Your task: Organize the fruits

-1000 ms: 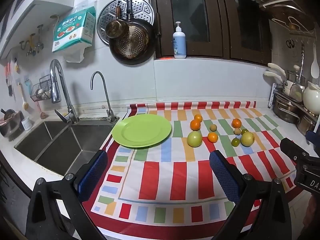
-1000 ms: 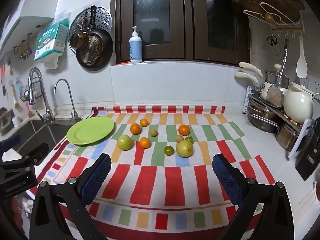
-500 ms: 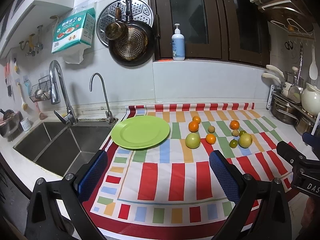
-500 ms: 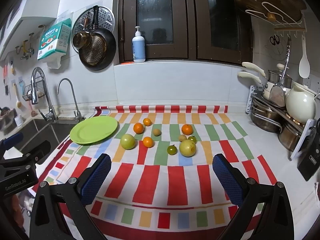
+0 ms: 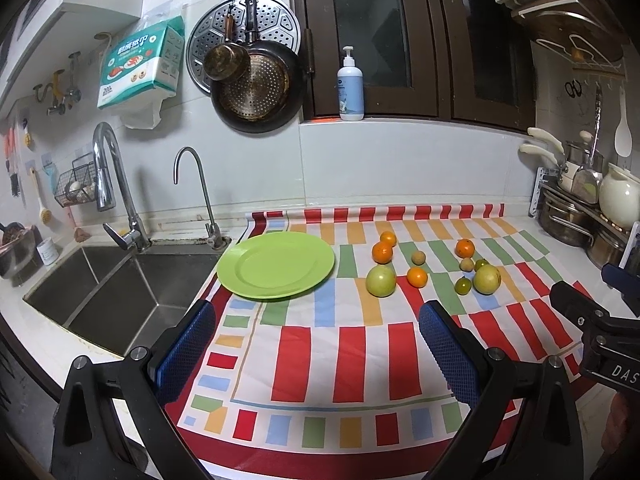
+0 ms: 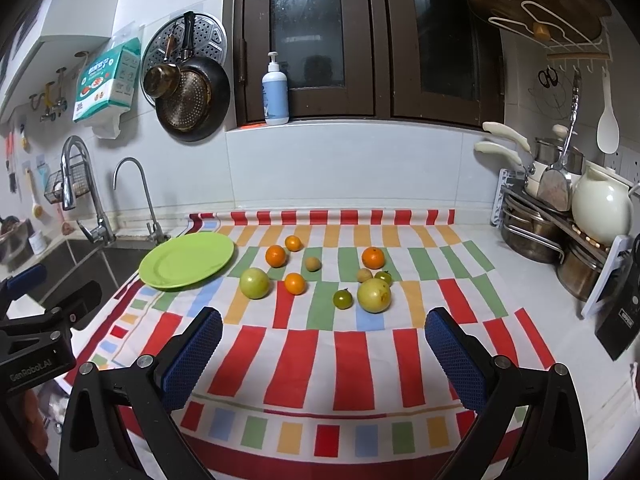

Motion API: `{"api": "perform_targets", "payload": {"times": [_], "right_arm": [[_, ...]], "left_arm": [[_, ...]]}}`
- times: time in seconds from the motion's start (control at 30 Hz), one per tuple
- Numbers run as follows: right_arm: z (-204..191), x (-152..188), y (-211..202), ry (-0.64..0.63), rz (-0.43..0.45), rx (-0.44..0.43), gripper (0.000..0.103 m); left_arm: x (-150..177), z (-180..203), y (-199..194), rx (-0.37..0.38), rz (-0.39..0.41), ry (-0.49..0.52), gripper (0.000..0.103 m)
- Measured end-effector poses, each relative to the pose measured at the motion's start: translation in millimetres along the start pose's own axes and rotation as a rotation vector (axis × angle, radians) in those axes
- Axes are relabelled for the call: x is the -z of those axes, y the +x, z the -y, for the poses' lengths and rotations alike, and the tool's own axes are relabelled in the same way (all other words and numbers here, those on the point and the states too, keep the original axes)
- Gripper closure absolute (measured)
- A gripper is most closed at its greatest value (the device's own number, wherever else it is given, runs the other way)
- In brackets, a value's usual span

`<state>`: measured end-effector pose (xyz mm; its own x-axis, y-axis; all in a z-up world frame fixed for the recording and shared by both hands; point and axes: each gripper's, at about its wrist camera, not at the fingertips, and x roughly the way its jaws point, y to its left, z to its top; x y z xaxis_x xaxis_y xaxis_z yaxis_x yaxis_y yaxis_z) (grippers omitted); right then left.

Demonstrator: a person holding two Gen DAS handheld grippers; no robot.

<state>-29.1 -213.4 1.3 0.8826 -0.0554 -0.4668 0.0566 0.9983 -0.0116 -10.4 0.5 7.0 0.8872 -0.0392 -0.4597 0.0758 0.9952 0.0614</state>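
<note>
Kitchen counter, beside a steel double sink (image 5: 100,288): a striped mat (image 5: 352,360) of red, green, orange and blue blocks covers the worktop below a dark-framed window. I hold my left gripper (image 5: 316,350) low over the mat's near edge, its blue-padded fingers spread wide with nothing between them. My right gripper (image 6: 324,354) hangs level in the same way over the near stripes, also wide and empty. A green plate (image 5: 276,266) lies bare at the mat's sink-side corner. The fruit sits apart from it toward the pot rack: four oranges (image 6: 276,256), two pale green apples (image 6: 254,283), two small dark green fruits (image 6: 343,299) and two small tan ones (image 6: 312,264), none on the plate. Compared with a second ago, both grippers have eased slightly back and higher, so the plate and fruit sit a little farther up each view; nothing on the mat has shifted.
</note>
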Motion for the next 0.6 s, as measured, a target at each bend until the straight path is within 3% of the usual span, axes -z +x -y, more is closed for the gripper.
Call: {"api": "perform_targets", "payload": {"times": [0.6], "right_arm": [[2.4, -1.0, 0.7, 0.015, 0.003, -0.012, 0.000]], "left_arm": [[-5.0, 1.9, -3.3, 0.008, 0.017, 0.006, 0.000]]}}
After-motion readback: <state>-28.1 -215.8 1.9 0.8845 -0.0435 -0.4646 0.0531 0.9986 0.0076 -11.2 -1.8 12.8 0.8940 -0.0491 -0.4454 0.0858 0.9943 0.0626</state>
